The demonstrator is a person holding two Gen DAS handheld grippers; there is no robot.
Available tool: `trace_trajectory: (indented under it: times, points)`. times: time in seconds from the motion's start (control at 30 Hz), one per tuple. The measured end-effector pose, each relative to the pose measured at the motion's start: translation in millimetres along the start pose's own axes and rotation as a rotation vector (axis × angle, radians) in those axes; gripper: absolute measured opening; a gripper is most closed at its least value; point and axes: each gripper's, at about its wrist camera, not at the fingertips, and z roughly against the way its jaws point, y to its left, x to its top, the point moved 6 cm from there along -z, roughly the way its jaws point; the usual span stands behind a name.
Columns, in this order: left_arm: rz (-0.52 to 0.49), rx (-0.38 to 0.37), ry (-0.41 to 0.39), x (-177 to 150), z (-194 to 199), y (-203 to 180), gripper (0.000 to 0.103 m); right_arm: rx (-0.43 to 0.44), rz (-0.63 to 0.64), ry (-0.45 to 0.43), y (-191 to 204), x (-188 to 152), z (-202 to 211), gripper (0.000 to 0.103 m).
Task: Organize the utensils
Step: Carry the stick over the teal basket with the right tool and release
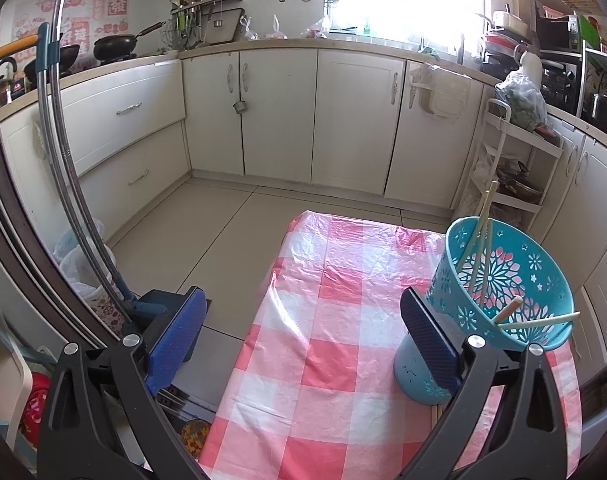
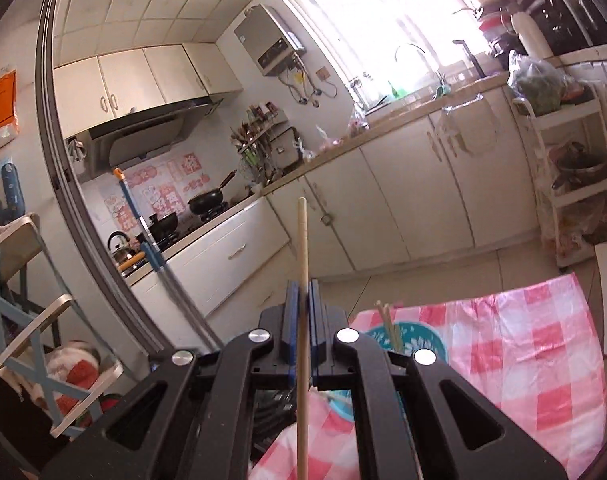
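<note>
Right wrist view: right gripper (image 2: pixel 302 304) is clamped on one chopstick (image 2: pixel 302 248), held roughly upright, high over the desk (image 2: pixel 543 320) w/ its pink checked cloth. The teal basket (image 2: pixel 423 340) sits below and just right of it, mostly hidden by the gripper body. Left gripper (image 1: pixel 303 332) has its pads wide apart, nothing between them, right pad just beside the basket's wall.

Risks: the grip is thin and sits partway along the stick, so it could pivot or slip out during a fast swing. Coming down off-centre, the tip could hit the rim or the sticks already inside and tip the basket, since nothing steadies it.

Count, left view: 1 basket, approx. 4 chopsticks in it (2 upright, 2 across the rim); plus 1 held. No other utensils on the cloth.
</note>
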Motion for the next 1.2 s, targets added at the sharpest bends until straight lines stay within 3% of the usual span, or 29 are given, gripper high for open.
trace_trajectory:
  times: [0.23, 0.53, 0.8, 0.87, 0.97, 1.1, 1.2]
  points:
    - [0.014, -0.001, 0.013, -1.1, -3.1, 3.1, 0.094, -0.211, 0.067, -0.081, -27.3, 1.4, -63.5, 0.006]
    - [0.02, -0.008, 0.023, -0.8, -5.0, 3.7, 0.094, -0.268, 0.073, 0.003, -49.0, -34.9, -82.0, 0.006]
    - [0.016, 0.0, 0.033, -3.5, -7.4, 4.7, 0.094, -0.239, 0.111, 0.025, -34.1, -39.7, -50.0, 0.01]
    - [0.018, 0.002, 0.032, -3.5, -7.8, 5.2, 0.095, -0.223, 0.134, 0.003, -24.5, -37.7, -29.8, 0.019]
    - [0.014, 0.011, 0.042, -5.6, -10.9, 5.4, 0.095, -0.214, 0.181, -0.031, -9.8, -41.8, 4.5, 0.026]
    - [0.016, 0.022, 0.045, -7.1, -13.0, 7.7, 0.095, -0.243, 0.229, 0.003, -5.4, -72.1, 37.8, 0.027]
    - [0.025, 0.025, 0.042, -7.0, -12.5, 11.3, 0.095, -0.279, 0.217, 0.095, -15.6, -112.9, 47.1, 0.027]
